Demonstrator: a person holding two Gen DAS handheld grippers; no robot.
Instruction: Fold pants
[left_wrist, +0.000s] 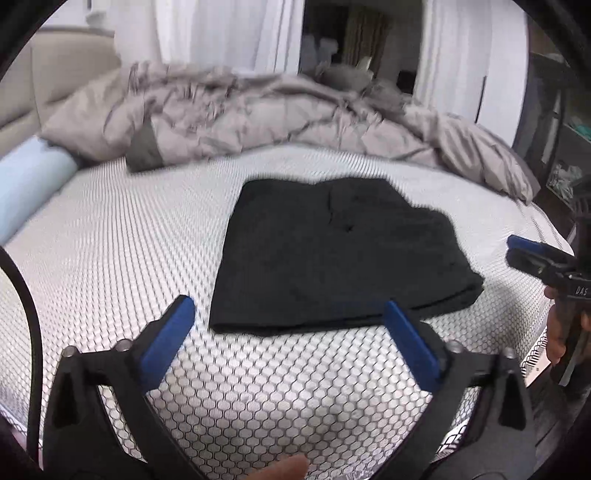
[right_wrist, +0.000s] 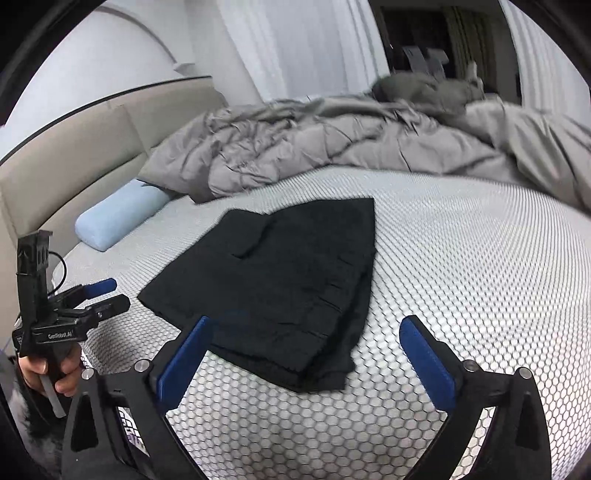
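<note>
The black pants (left_wrist: 332, 254) lie folded into a compact flat stack on the white honeycomb-patterned mattress (left_wrist: 122, 258); in the right wrist view the pants (right_wrist: 280, 288) sit a little left of centre. My left gripper (left_wrist: 288, 314) hovers open just short of the stack's near edge, blue pads spread wide, nothing between them. My right gripper (right_wrist: 306, 328) is also open above the stack's near corner, holding nothing. Each gripper shows in the other's view: the right gripper (left_wrist: 524, 251) at the right edge, the left gripper (right_wrist: 107, 295) at the left, held by a hand (right_wrist: 55, 373).
A rumpled grey duvet (left_wrist: 258, 118) is bunched along the far side of the bed. A pale blue bolster pillow (right_wrist: 118, 218) lies by the beige headboard (right_wrist: 74, 155). White curtains (left_wrist: 221, 37) hang behind. The mattress edge (left_wrist: 535, 354) drops off at the right.
</note>
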